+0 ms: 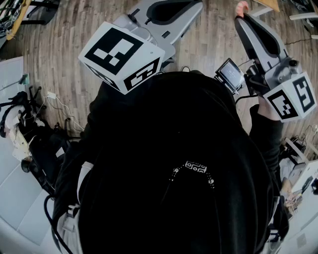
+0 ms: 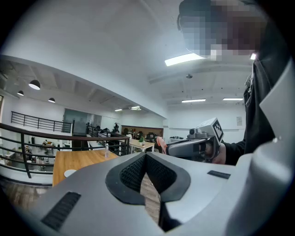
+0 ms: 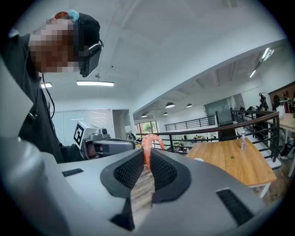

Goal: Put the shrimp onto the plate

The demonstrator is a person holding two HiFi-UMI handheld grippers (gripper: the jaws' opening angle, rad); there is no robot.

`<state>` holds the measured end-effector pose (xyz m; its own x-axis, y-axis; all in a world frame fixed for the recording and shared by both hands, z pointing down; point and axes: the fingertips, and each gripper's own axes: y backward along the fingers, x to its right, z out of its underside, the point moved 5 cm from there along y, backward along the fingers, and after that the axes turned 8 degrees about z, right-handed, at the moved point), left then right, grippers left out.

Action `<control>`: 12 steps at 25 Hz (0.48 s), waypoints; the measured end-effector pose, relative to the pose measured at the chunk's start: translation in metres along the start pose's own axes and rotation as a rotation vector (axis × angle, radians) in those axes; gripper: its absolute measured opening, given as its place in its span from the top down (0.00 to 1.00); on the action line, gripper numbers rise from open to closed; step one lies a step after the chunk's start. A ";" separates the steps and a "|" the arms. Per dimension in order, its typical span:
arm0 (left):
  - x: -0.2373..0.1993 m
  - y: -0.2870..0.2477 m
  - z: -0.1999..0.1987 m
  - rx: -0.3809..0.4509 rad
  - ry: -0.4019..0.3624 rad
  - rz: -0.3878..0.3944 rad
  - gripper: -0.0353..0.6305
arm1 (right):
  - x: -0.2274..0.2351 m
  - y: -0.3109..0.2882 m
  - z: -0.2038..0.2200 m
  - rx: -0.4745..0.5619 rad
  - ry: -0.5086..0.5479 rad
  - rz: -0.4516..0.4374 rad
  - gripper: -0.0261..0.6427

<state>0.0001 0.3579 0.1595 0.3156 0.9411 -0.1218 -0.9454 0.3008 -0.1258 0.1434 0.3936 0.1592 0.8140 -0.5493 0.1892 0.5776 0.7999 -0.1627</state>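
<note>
A curled pink shrimp sticks up from between the black pads of my right gripper, which is shut on it. In the head view the shrimp shows at the tip of that gripper, held out level at the upper right. My left gripper is shut with nothing between its jaws, and it points level beside the right one. A small white round dish lies on a wooden table in the distance; whether it is the plate I cannot tell.
Both grippers are raised in front of a person in a black top, over a wood-plank floor. A black railing runs behind the table. Cables and gear lie at the left, white furniture at the right.
</note>
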 end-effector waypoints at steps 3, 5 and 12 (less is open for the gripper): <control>0.001 0.000 -0.001 0.007 0.000 0.000 0.95 | 0.004 0.004 0.006 -0.003 -0.004 0.009 0.87; 0.001 -0.001 -0.003 0.010 0.001 -0.001 0.95 | 0.006 0.003 0.004 -0.006 -0.017 -0.001 0.87; -0.004 -0.008 0.001 0.002 0.000 -0.010 0.95 | 0.018 -0.002 -0.005 0.002 -0.003 -0.017 0.87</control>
<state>0.0062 0.3515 0.1619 0.3250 0.9380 -0.1205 -0.9423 0.3104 -0.1255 0.1570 0.3811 0.1585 0.8039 -0.5620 0.1947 0.5912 0.7909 -0.1580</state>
